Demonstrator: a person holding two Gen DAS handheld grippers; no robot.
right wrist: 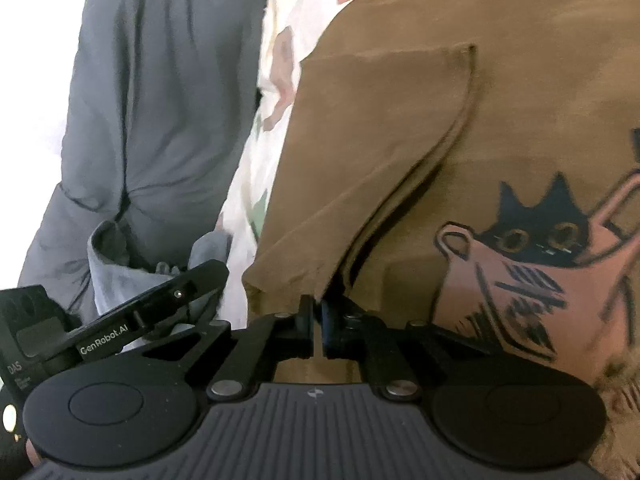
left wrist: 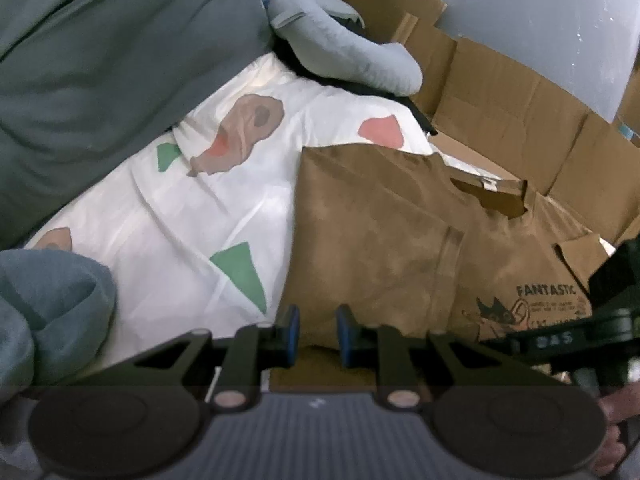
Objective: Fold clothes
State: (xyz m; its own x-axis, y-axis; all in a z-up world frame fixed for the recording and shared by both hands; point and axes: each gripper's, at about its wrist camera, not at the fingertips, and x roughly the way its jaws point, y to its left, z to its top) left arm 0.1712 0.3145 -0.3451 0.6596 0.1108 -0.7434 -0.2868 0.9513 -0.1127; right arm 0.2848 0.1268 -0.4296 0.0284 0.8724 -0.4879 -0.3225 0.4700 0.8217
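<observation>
Brown T-shirt [left wrist: 372, 232] lies on the patterned sheet [left wrist: 168, 216], sleeve-fold in hand; right gripper [right wrist: 316, 326] pinches its hem; left gripper [left wrist: 318, 330] stands narrowly parted, apparently empty; next, carry hem inward.

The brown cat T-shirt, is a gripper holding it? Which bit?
Yes. The right gripper is shut on the brown T-shirt at its near edge, beside the sleeve. The left gripper has a gap between its jaws; a grip there cannot be told.
</observation>
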